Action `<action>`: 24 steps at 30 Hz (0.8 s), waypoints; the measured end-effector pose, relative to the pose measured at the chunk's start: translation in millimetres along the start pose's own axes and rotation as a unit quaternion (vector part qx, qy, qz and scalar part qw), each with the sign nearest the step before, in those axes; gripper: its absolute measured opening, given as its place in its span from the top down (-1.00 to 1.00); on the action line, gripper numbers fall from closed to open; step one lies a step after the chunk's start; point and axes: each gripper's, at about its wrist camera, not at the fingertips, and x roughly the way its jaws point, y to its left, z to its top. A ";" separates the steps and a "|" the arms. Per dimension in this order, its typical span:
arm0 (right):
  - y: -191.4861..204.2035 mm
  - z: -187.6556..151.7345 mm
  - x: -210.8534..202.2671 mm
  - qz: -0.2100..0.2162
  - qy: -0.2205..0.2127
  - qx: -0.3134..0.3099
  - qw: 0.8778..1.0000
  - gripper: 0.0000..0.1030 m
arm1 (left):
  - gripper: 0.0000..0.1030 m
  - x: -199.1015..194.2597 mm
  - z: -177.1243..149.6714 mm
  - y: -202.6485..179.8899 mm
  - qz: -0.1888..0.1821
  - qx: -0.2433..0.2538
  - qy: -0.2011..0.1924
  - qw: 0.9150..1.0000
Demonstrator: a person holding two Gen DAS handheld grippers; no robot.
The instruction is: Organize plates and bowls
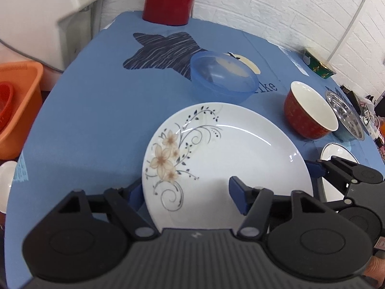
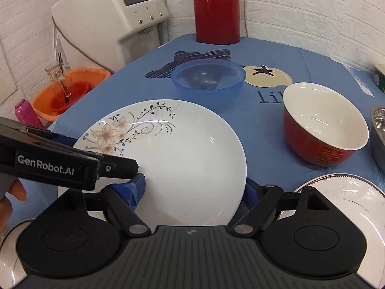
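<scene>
Gripping from two sides, both claws are on the white round ceramic plate with the beige flower print (image 2: 168, 159), which sits tilted above the blue cloth-covered counter (image 1: 96, 120), near its front edge. The left claw (image 1: 190, 196) has one blue pad under the plate's left rim and the other pad on its upper face, so it looks pinched onto the rim. The right claw (image 2: 192, 191) straddles the near edge with its blue pads apart, one on the face and one tucked under the right rim; whether it is truly clamped I cannot tell. My worry is the glaze: it looks slick, and if the two claws pull at different angles the plate could twist out and drop onto the gold-rimmed white plate (image 2: 349, 204) lying just to the near right. A chip or crack would follow. To the far right, the red ceramic bowl with a white inside (image 2: 324, 132) stands close enough that a wide swing could knock it, and the translucent blue plastic bowl (image 2: 208, 84) sits just beyond the plate's far edge.
</scene>
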 end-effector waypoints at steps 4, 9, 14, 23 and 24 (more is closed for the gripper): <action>4.4 -1.8 0.7 -0.009 -0.007 0.004 1.000 -0.40 | -0.28 -1.1 -2.3 1.0 -0.004 0.001 -0.003 1.000; 9.3 -3.3 2.5 -0.026 -0.012 0.027 0.999 -0.41 | -0.18 0.2 -3.3 -4.5 0.012 0.011 -0.011 1.000; 11.7 3.6 5.6 -0.040 0.008 0.053 0.998 -0.41 | -0.17 0.3 2.2 -0.4 0.008 -0.008 -0.005 1.000; 8.6 1.7 -1.5 0.004 0.005 0.103 0.995 -0.44 | -0.17 -5.4 7.3 -3.3 0.034 0.002 -0.023 0.999; 9.8 1.5 0.4 0.001 0.005 0.092 0.996 -0.45 | -0.17 -3.8 7.8 0.1 0.026 -0.004 -0.020 0.999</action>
